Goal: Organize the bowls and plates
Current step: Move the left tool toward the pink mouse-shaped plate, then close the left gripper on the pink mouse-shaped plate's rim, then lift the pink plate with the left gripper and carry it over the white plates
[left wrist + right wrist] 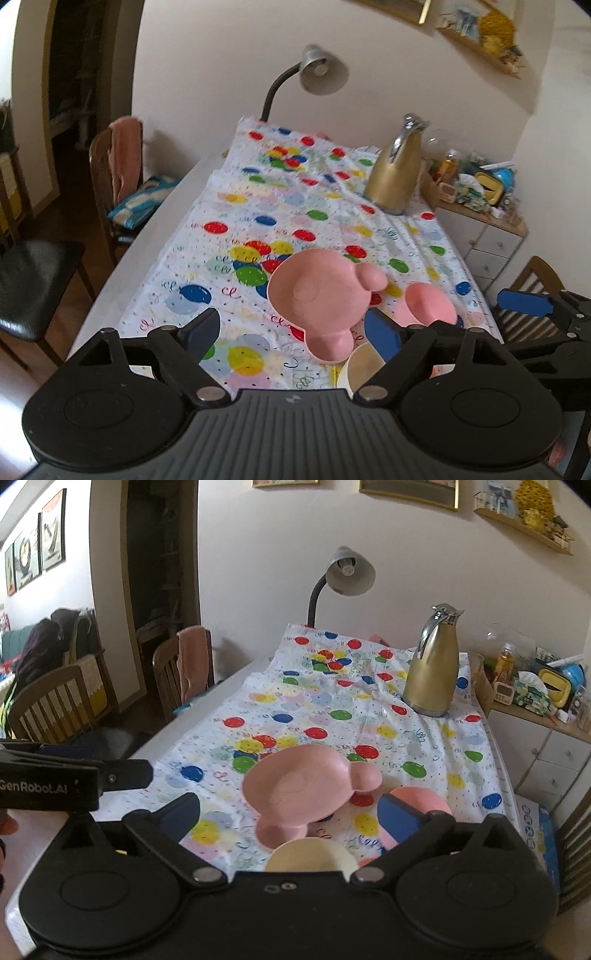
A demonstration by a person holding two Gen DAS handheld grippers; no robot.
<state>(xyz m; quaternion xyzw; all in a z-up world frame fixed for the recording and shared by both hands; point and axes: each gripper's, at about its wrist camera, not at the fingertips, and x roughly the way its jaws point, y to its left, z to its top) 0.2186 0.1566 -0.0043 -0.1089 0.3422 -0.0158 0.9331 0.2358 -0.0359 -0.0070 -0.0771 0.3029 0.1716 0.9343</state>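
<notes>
A matte pink plate (303,786) shaped like a cartoon mouse head, one large round dish with two small round ears, sits in the near middle of the table. It appears tilted, with its right side propped on a pink bowl (421,799) just beside it, though the exact contact is partly hidden. In the left wrist view the same pink plate (319,299) shows a faint circular mark at its centre, and the pink bowl (430,302) lies to its right. A smooth cream bowl (310,856), round and pale, sits nearest the cameras, just in front of the plate's lower ear; from the left it shows only as a curved rim (360,367).

The right gripper (291,814) hangs above these dishes with its black arms and blue-padded fingers spread wide, holding nothing. The left gripper (295,326) is likewise spread wide and empty, its fingers either side of the plate without visibly touching it.

Everything rests on a crinkled white tablecloth (295,716) printed with red, blue, green and yellow balloons. Farther back stands a tall gold metal jug (434,672) with a shiny chrome spout and handle. Behind it, a grey gooseneck lamp (349,572) bends over the table's far end. A wooden chair (184,668) draped with a pink towel stands at the left.
</notes>
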